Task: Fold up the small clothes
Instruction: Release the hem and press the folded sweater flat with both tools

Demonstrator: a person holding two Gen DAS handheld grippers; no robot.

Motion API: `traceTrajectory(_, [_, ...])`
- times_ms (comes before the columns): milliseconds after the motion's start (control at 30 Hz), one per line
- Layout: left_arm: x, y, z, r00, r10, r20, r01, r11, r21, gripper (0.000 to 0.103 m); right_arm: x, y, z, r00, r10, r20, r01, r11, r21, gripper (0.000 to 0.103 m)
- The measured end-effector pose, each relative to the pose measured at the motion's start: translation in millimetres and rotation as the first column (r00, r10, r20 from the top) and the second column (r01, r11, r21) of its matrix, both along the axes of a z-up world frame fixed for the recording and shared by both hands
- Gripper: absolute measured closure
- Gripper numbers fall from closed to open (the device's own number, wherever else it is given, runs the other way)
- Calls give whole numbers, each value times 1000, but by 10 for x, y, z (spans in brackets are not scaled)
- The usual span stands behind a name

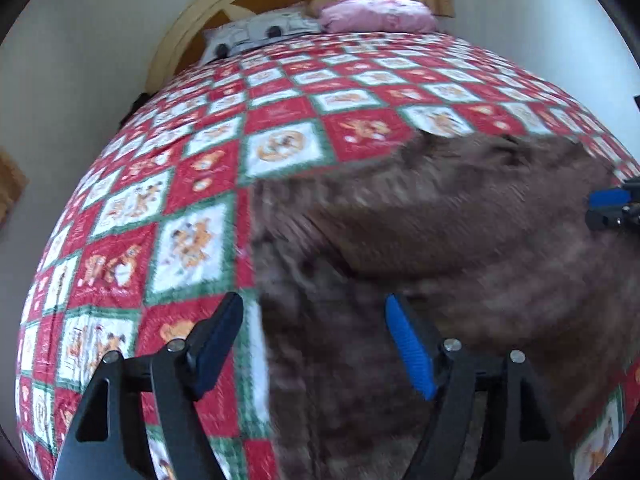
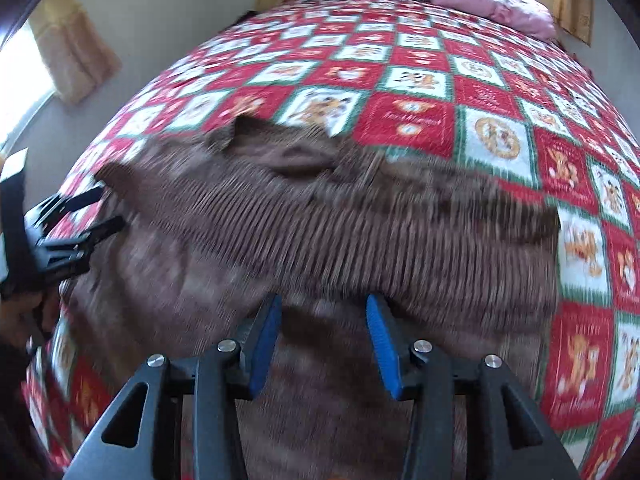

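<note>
While both claws hang parted and empty, the left gripper (image 1: pixel 314 344) wide, the right gripper (image 2: pixel 322 346) narrower, the brown ribbed knit garment (image 2: pixel 320 232) lies spread on the red-and-white checked quilt (image 2: pixel 440 92).

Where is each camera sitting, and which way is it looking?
Left wrist view: sits on the left gripper, looking down along its open fingers at the brown garment's left edge on the quilt; the right gripper peeks in at the right edge.
Right wrist view: sits on the right gripper, fingers apart over the garment's ribbed fold; the left gripper shows at the left edge.
Both share: garment, quilt, pink pillow, grey pillow, headboard.
</note>
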State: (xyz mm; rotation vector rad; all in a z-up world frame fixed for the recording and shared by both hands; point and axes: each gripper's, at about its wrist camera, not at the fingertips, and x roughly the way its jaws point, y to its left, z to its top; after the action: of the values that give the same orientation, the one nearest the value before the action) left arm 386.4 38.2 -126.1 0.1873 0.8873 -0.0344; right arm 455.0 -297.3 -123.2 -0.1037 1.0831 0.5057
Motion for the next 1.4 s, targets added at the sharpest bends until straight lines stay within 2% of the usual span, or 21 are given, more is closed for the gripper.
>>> traceTrajectory(67, [153, 70, 73, 998, 45, 46, -46, 999, 18, 24, 236, 72, 122, 997, -35, 70, 37, 999, -18, 57])
traceTrajectory(100, [254, 160, 120, 992, 101, 77, -104, 994, 36, 22, 318, 102, 222, 990, -43, 133, 48, 998, -37, 57])
traceTrajectory(133, [318, 238, 143, 986, 144, 86, -147, 989, 34, 22, 384, 128, 350, 977, -65, 203, 77, 996, -50, 57])
traceTrajectory(167, [365, 325, 164, 979, 182, 90, -185, 983, 19, 22, 414, 125, 445, 968, -87, 235, 98, 995, -36, 56])
traceTrajectory(233, [375, 496, 174, 961, 261, 92, -262, 965, 1, 22, 404, 105, 558, 963, -94, 251, 92, 996, 19, 43])
traceTrajectory(267, [348, 549, 166, 955, 281, 94, -282, 959, 2, 23, 347, 93, 587, 962, -84, 261, 78, 996, 35, 40])
traceTrajectory(400, [107, 690, 71, 951, 296, 87, -297, 955, -1, 23, 76, 61, 512, 947, -63, 314, 79, 996, -37, 39])
traceTrajectory(533, [-172, 733, 54, 952, 297, 78, -295, 955, -34, 23, -234, -147, 354, 965, -29, 262, 33, 999, -14, 39])
traceTrajectory(633, [-269, 612, 99, 962, 258, 83, -255, 966, -44, 22, -312, -254, 171, 992, 10, 125, -11, 1000, 10, 39])
traceTrajectory(700, [-300, 470, 97, 971, 221, 87, -218, 975, -35, 17, -309, -269, 85, 995, 21, 98, -19, 1000, -21, 39])
traceTrajectory(767, [-300, 339, 73, 974, 202, 97, -202, 979, -12, 17, -178, -293, 2, 997, 11, 76, -5, 997, -76, 39])
traceTrajectory(833, [-321, 254, 53, 977, 189, 100, -188, 982, -13, 17, 71, -427, 26, 981, -93, 170, 122, 978, -169, 39])
traceTrajectory(867, [-326, 216, 36, 979, 182, 94, -181, 983, -21, 17, 162, -514, 75, 970, -138, 202, 175, 969, -176, 39])
traceTrajectory(900, [-336, 182, 12, 980, 178, 87, -177, 984, -27, 17, 267, -675, 164, 949, -211, 236, 248, 958, -141, 39])
traceTrajectory(967, [-360, 156, -20, 981, 173, 88, -172, 985, -21, 17, 382, -1012, 357, 906, -339, 255, 353, 935, -9, 39])
traceTrajectory(1033, [-385, 156, -55, 981, 166, 96, -167, 986, -2, 15, 413, -1233, 452, 895, -386, 225, 381, 922, 68, 39])
traceTrajectory(1133, [-379, 240, -90, 978, 190, 91, -188, 982, -29, 12, 328, -1257, 467, 912, -330, 246, 332, 943, 33, 39])
traceTrajectory(1267, [-335, 294, -168, 971, 232, 57, -229, 972, -55, 6, 152, -1007, 300, 961, -198, 191, 204, 979, -14, 39])
traceTrajectory(1333, [-359, 299, -171, 969, 238, 67, -234, 970, -64, 5, 90, -826, 208, 984, -113, 135, 119, 992, -37, 40])
traceTrajectory(1400, [-385, 288, -175, 969, 234, 78, -229, 971, -64, 4, 48, -606, 97, 998, -31, 56, 32, 999, -19, 40])
